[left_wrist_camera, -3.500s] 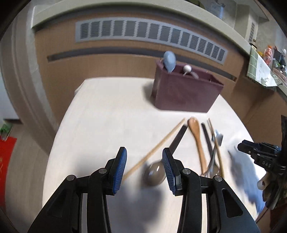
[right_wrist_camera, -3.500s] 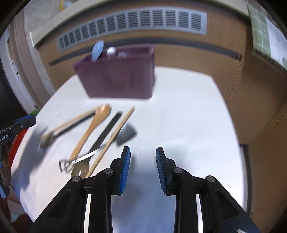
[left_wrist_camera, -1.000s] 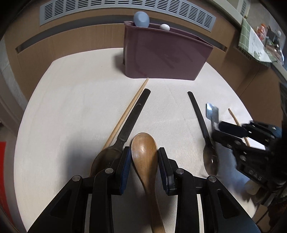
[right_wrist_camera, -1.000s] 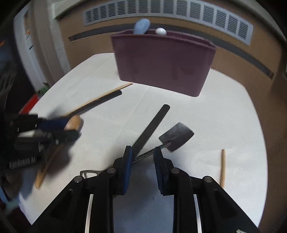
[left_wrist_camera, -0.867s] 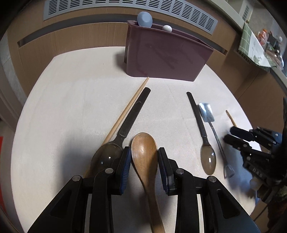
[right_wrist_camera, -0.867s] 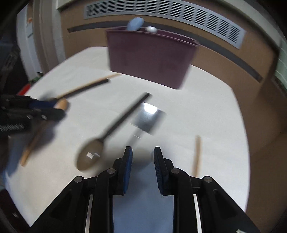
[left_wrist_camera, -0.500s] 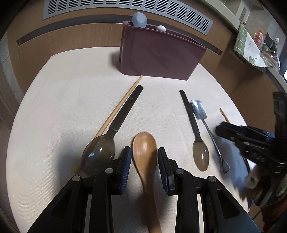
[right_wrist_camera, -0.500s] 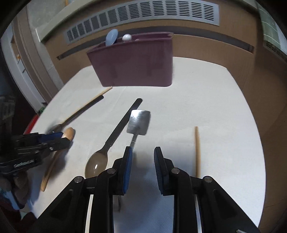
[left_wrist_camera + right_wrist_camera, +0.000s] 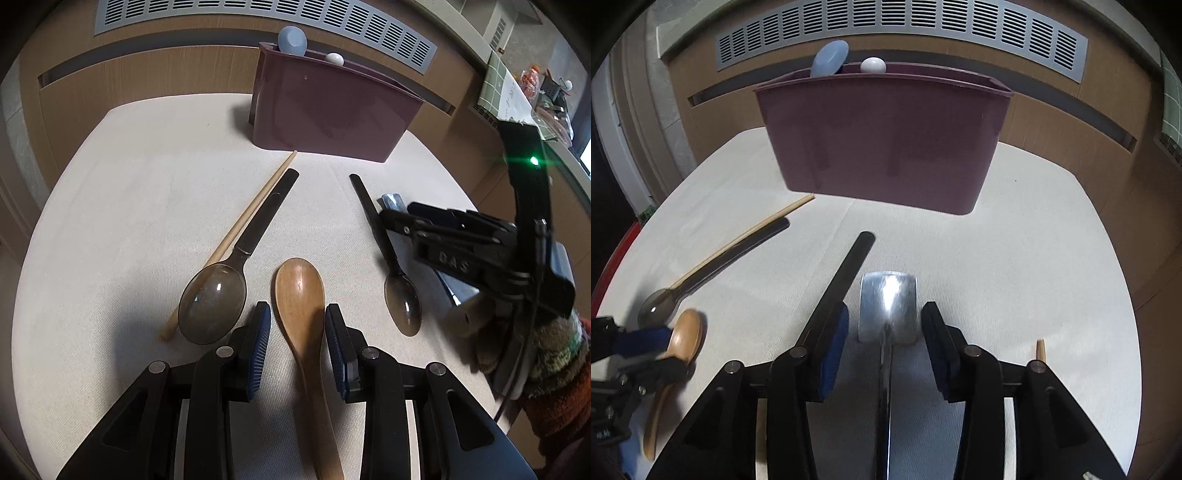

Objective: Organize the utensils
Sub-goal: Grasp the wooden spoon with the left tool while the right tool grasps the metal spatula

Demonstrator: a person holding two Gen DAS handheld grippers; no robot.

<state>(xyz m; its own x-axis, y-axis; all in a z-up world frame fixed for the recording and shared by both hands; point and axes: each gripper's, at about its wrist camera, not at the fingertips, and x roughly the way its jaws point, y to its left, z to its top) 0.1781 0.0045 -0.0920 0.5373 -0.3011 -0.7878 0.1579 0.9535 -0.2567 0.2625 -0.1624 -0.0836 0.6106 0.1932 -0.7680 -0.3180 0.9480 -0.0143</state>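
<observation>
Right gripper (image 9: 882, 345) straddling a small metal spatula (image 9: 887, 312) on the bench (image 9: 1015, 266)

Its jaws have just been opening and stand clear of the spatula's blade, which lies between them, handle running back under the gripper. Just left of the spatula a black-handled spoon (image 9: 846, 275) points toward the maroon utensil bin (image 9: 882, 136), which stands beyond it holding a blue piece and a white one. Farther left of the spatula lie a chopstick (image 9: 753, 227), another black-handled spoon (image 9: 713, 267) and a wooden spoon (image 9: 685, 338) between the left gripper's (image 9: 646, 350) blurred jaws
</observation>
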